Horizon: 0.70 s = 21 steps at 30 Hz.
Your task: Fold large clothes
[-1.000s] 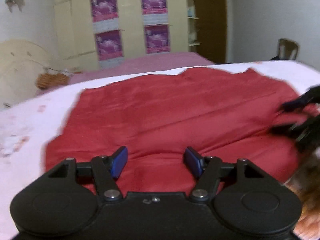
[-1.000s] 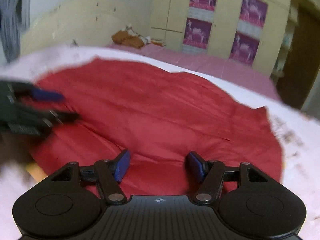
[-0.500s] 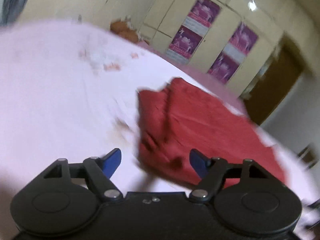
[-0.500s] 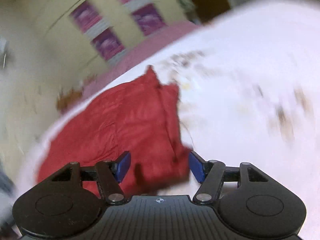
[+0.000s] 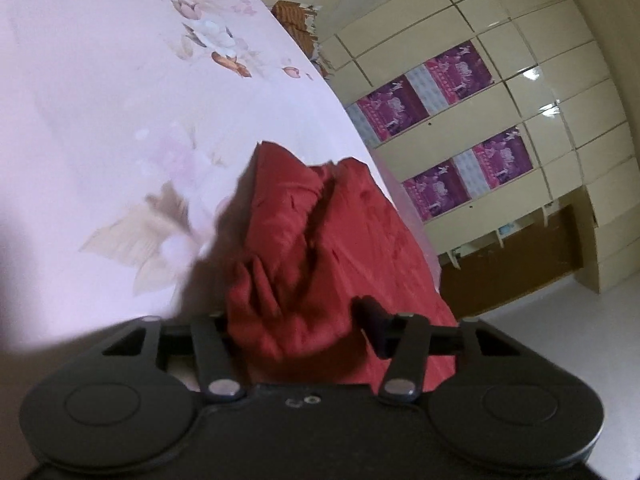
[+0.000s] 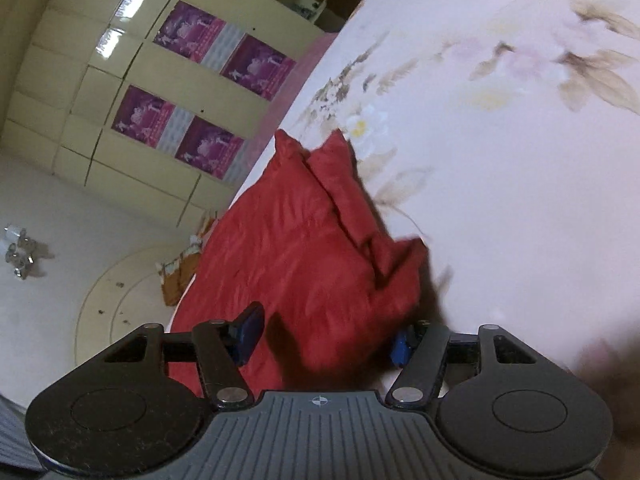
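Now both wrist views are tilted hard. Left gripper (image 5: 298,330) has a bunched edge of the red garment (image 5: 320,248) sitting between its fingers; jaws are spread wide, not pinched, and the left finger is hidden behind the cloth, so cannot tell for sure if the fabric is gripped or just lying in the gap. Right gripper (image 6: 326,334) same story: jaws apart, a rumpled corner of the red garment (image 6: 320,248) fills the space between the blue pads (image 6: 250,330), the right pad mostly covered by fabric. Garment lies on the floral bedsheet (image 5: 100,120), crumpled and raised near each gripper, the rest spread flatter toward the far edge of the bed. Sheet (image 6: 520,200) is pale pink with flower prints. Cream wardrobe (image 5: 532,92) with purple posters (image 5: 460,74) stands behind; also seen in the right view (image 6: 92,92).
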Tool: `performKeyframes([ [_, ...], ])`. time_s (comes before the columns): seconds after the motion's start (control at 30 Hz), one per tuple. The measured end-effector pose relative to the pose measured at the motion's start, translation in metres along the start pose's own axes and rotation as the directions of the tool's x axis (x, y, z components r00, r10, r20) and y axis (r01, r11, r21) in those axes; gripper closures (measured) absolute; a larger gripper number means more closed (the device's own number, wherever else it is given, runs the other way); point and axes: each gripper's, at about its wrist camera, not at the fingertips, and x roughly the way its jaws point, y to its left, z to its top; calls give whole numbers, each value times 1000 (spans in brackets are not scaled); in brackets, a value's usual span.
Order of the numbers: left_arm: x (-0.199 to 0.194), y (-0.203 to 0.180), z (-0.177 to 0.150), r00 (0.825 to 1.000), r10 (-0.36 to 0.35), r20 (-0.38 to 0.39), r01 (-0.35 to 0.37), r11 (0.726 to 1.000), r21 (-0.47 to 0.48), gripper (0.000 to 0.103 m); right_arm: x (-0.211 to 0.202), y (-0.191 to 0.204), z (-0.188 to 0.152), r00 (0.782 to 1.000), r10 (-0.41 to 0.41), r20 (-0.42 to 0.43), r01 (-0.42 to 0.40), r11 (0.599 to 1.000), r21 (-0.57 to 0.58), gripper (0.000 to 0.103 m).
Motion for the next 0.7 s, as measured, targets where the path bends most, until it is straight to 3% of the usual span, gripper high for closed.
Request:
performKeyframes([
  [0.17,8,-5,6,1000,22,-16,-21,999,36,75,19,7,4,999,-37,-24,35,997,-71,82],
  [0.27,-2,-17,2,999,48,-15,-46,992,118,84,11,18,0,999,-47,-18,44,991,-130,90],
  [0.47,-32,-27,-10,998,62,-21,-58,985,163,86,-13,25,-1,999,-44,-27,39,985,-168,91],
  [0.7,-82,-15,-47,997,64,-42,-57,986,156,86,-66,11,-13,997,-59,-54,47,976,-212,91],
])
